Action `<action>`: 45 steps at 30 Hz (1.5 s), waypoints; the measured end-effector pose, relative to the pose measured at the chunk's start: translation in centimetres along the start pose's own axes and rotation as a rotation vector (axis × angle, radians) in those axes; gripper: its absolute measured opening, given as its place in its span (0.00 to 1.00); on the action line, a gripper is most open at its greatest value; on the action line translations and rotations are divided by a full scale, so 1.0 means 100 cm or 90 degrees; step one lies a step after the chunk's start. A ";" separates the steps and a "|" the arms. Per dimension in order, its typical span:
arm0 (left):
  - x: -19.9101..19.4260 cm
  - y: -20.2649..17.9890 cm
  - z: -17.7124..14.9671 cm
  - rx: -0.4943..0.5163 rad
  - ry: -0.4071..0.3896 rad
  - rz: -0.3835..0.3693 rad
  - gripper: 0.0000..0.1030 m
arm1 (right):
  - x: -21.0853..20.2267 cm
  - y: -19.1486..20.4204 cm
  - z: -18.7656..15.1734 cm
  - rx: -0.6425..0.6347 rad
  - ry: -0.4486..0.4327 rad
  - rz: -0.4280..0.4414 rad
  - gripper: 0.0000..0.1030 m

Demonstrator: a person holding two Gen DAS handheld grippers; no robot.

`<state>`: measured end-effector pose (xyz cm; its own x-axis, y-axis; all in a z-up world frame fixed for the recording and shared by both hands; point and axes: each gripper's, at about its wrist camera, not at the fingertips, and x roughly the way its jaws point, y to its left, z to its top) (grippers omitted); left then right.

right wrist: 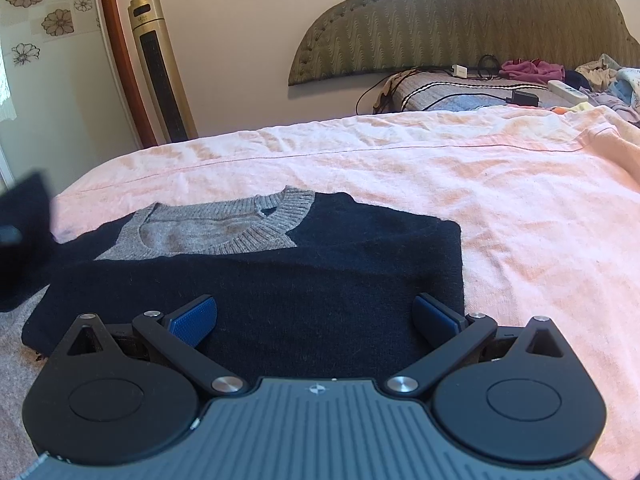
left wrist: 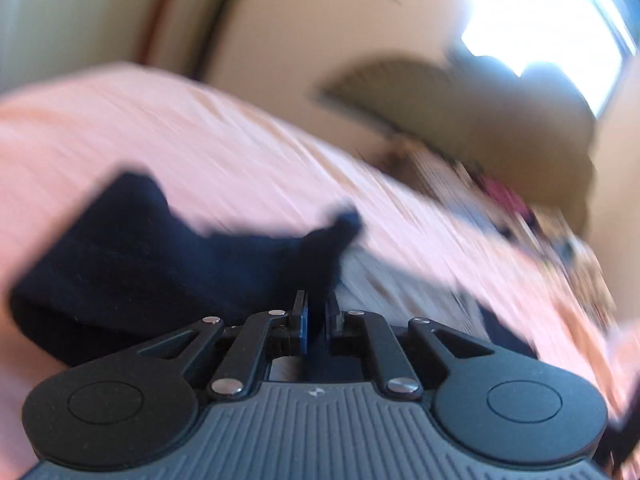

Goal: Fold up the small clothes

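Note:
A small navy sweater [right wrist: 320,264] with a grey ribbed collar [right wrist: 224,228] lies partly folded on the pink bedspread [right wrist: 500,200]. My right gripper [right wrist: 316,316] is open, its blue pads [right wrist: 194,318] spread over the sweater's near navy fold, holding nothing. The left wrist view is motion-blurred. There my left gripper [left wrist: 316,316] is shut on a fold of the navy sweater [left wrist: 140,256] and holds it lifted off the pink bedspread [left wrist: 200,132]. A dark blurred shape at the left edge of the right wrist view [right wrist: 24,232] is the lifted cloth or the left gripper.
An olive padded headboard [right wrist: 460,20] stands at the far end. Pillows, cables, a power strip [right wrist: 568,90] and loose clothes [right wrist: 532,68] lie there. A gold tower fan [right wrist: 160,68] stands by the wall at left. The bed's left edge drops off near it.

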<state>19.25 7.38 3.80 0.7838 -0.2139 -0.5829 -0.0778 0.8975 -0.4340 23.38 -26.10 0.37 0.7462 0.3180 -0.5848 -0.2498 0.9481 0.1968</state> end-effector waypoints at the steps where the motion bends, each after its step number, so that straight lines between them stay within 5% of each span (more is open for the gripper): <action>1: 0.009 -0.009 -0.011 0.005 0.043 -0.016 0.19 | 0.000 0.000 0.000 0.002 -0.001 0.002 1.00; 3: 0.001 -0.018 -0.028 0.029 0.017 -0.015 0.37 | -0.001 -0.001 0.000 0.006 -0.002 0.005 1.00; 4: -0.010 -0.019 -0.036 0.043 -0.006 -0.015 0.69 | -0.001 -0.002 0.000 0.008 -0.003 0.006 1.00; 6: -0.029 -0.016 -0.041 0.046 -0.039 -0.007 0.97 | -0.001 -0.002 0.000 0.010 -0.004 0.007 1.00; 12: -0.054 0.015 -0.060 0.064 -0.111 0.058 0.97 | -0.001 -0.002 0.000 0.008 -0.003 0.006 1.00; 16: -0.061 0.032 -0.055 -0.031 -0.118 0.058 0.97 | 0.000 0.014 0.013 0.007 0.033 -0.032 1.00; 19: -0.059 0.031 -0.053 -0.031 -0.123 0.057 0.97 | -0.005 0.032 0.028 0.137 0.042 0.122 1.00; 21: -0.055 0.033 -0.054 -0.036 -0.122 0.054 0.97 | 0.008 0.057 0.037 0.182 0.096 0.230 0.99; 23: -0.055 0.035 -0.055 -0.042 -0.125 0.050 0.97 | 0.031 0.080 0.042 0.209 0.164 0.287 0.84; 26: -0.053 0.037 -0.056 -0.048 -0.128 0.047 0.97 | 0.069 0.107 0.041 0.206 0.251 0.253 0.54; 30: -0.053 0.039 -0.056 -0.055 -0.131 0.042 0.97 | 0.081 0.118 0.045 0.226 0.249 0.253 0.38; 31: -0.053 0.040 -0.056 -0.058 -0.132 0.040 0.97 | 0.083 0.121 0.045 0.215 0.253 0.256 0.21; 32: -0.053 0.040 -0.056 -0.061 -0.132 0.038 0.97 | 0.084 0.125 0.045 0.198 0.260 0.251 0.14; 40: -0.056 0.041 -0.056 -0.064 -0.134 0.035 0.97 | 0.025 0.085 0.077 0.151 0.136 0.269 0.14; 45: -0.055 0.042 -0.056 -0.064 -0.134 0.034 0.97 | -0.016 0.005 0.074 0.145 0.103 0.176 0.14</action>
<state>11.17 10.14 1.39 0.8872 -0.0718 -0.4558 -0.1764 0.8600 -0.4789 26.63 -26.10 7.26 0.5579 0.5751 -0.5984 -0.2705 0.8076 0.5240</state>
